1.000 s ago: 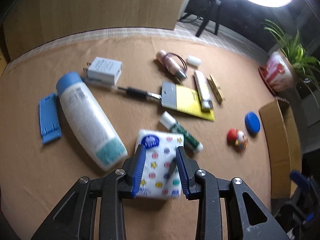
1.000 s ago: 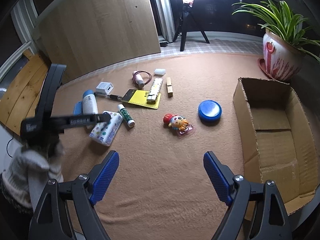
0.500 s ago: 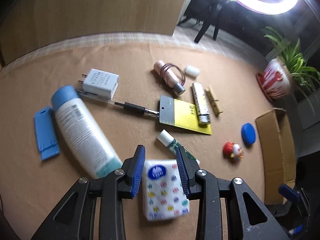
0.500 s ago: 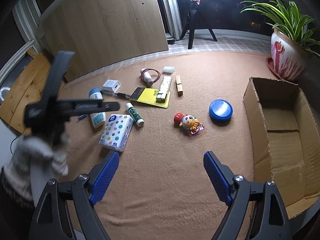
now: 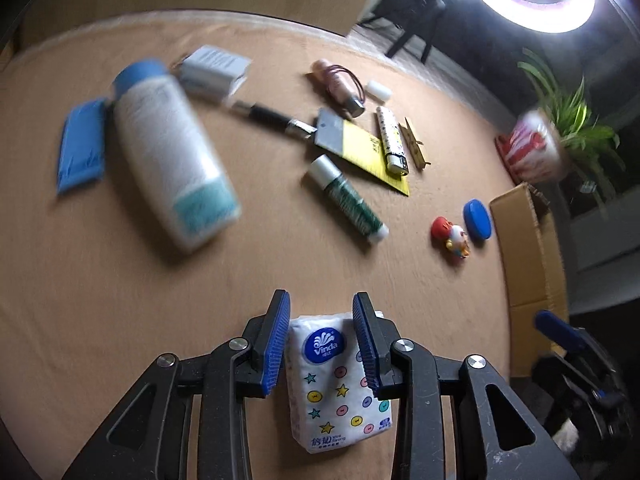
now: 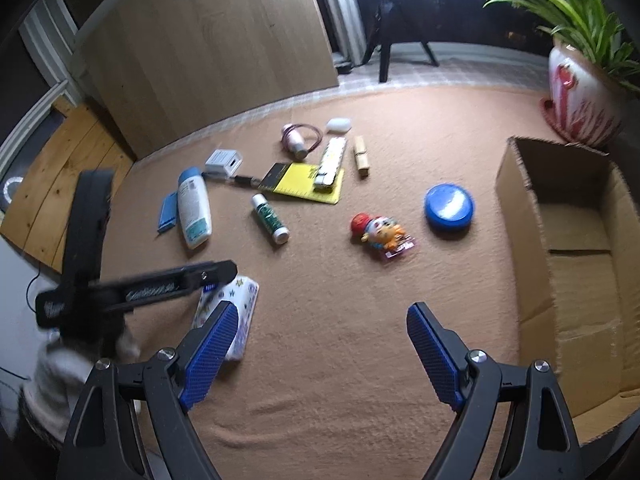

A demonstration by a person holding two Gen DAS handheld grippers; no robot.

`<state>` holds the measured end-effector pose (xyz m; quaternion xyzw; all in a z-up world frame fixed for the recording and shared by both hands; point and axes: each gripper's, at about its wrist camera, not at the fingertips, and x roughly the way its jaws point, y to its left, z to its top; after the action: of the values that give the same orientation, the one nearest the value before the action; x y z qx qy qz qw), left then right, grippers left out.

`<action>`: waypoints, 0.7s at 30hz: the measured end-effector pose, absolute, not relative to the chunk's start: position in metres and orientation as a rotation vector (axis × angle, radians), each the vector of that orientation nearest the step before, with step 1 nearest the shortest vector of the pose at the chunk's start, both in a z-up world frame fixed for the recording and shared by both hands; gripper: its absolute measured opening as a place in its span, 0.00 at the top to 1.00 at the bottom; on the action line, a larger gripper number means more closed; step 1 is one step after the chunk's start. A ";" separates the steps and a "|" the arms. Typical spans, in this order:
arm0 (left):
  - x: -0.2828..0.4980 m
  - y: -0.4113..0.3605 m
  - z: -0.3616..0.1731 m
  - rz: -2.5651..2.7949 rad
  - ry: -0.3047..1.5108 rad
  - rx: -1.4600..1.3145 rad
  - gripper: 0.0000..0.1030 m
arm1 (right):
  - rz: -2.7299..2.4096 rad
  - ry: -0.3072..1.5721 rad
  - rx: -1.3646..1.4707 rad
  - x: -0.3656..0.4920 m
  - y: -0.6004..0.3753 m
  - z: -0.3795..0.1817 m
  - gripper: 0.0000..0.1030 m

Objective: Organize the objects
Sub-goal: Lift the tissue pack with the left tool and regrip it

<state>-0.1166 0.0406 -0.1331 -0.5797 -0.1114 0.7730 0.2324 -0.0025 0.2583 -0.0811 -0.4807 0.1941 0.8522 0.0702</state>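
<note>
My left gripper (image 5: pixel 322 312) is shut on a white tissue pack (image 5: pixel 338 380) with coloured dots and stars, held above the tan carpet. The pack also shows in the right wrist view (image 6: pixel 240 312), under the left gripper's black frame (image 6: pixel 160 284). My right gripper (image 6: pixel 320 336) is wide open and empty, above bare carpet. An open cardboard box (image 6: pixel 576 240) stands at the right, empty inside; its edge shows in the left wrist view (image 5: pixel 528 248).
On the carpet lie a white bottle (image 6: pixel 194 208), blue clip (image 6: pixel 168 212), white charger (image 6: pixel 224 160), pen (image 6: pixel 240 179), green tube (image 6: pixel 270 218), yellow card (image 6: pixel 308 184) with a lighter (image 6: pixel 330 158), clothespin (image 6: pixel 361 151), toy figure (image 6: pixel 380 234), blue lid (image 6: pixel 449 208). A potted plant (image 6: pixel 580 96) stands beyond the box.
My left gripper has lifted the tissue pack off the carpet and drawn it back and rightwards, away from the bottle and green tube. The right gripper stays open, shifted slightly.
</note>
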 end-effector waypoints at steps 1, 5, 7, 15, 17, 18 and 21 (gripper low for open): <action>-0.111 0.032 -0.134 2.138 -0.329 -1.593 0.52 | 2.571 0.590 -1.461 -0.004 0.257 -0.083 0.19; -0.091 0.011 -0.129 2.169 -0.281 -1.577 0.41 | 2.577 0.627 -1.558 -0.016 0.249 -0.097 0.18; -0.082 0.006 -0.125 2.156 -0.262 -1.558 0.30 | 2.574 0.682 -1.607 -0.022 0.247 -0.104 0.18; -0.062 0.018 -0.115 2.059 -0.227 -1.474 0.27 | 2.517 0.976 -1.773 -0.048 0.243 -0.136 0.18; -0.060 0.020 -0.116 2.051 -0.237 -1.471 0.27 | 2.512 1.021 -1.801 -0.052 0.241 -0.142 0.19; -0.060 0.022 -0.117 2.046 -0.244 -1.470 0.27 | 2.508 1.027 -1.808 -0.053 0.240 -0.144 0.20; -0.059 0.021 -0.120 2.026 -0.267 -1.476 0.33 | 2.496 1.049 -1.843 -0.058 0.236 -0.148 0.30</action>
<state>-0.0588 0.0211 -0.1200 -0.5575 -0.1009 0.7653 0.3056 -0.0580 0.2362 -0.1484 -0.5613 0.3197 0.7604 -0.0668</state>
